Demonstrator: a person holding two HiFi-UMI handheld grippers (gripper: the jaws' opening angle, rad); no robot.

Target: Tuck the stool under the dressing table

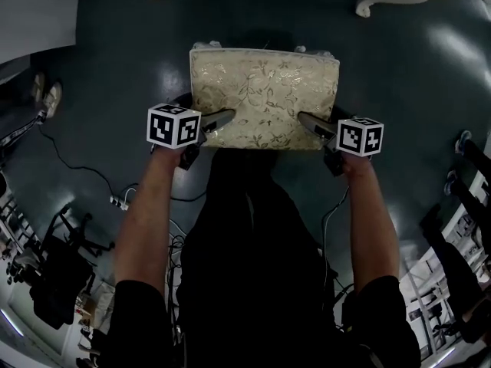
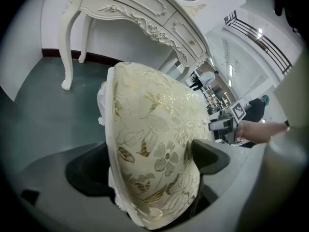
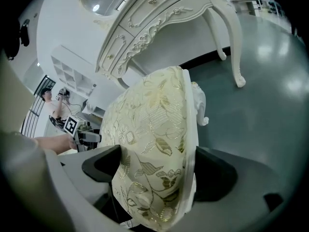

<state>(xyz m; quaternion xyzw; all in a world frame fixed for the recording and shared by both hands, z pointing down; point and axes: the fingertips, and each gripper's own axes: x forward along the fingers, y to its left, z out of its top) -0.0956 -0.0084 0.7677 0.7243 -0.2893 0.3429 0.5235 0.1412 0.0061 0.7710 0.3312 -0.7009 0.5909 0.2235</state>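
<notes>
Table (image 2: pixel 145 13) is standing ahead on the floor (image 1: pixel 115 60), its carved legs well apart. Stool (image 1: pixel 265 94) is sitting short of it, not yet under, just in front of the person. Left gripper (image 2: pixel 154 166) and right gripper (image 3: pixel 157 170) are each clamping a near corner of the padded seat, one jaw over the cushion and one beneath. Judgement: padding is looking soft, fabric probably slick, frame stiff and moderately heavy. A hold biting down to the seat board should serve better than padding alone.

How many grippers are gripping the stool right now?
2. The left gripper clamps the stool's near left corner, the right gripper its near right corner.
</notes>
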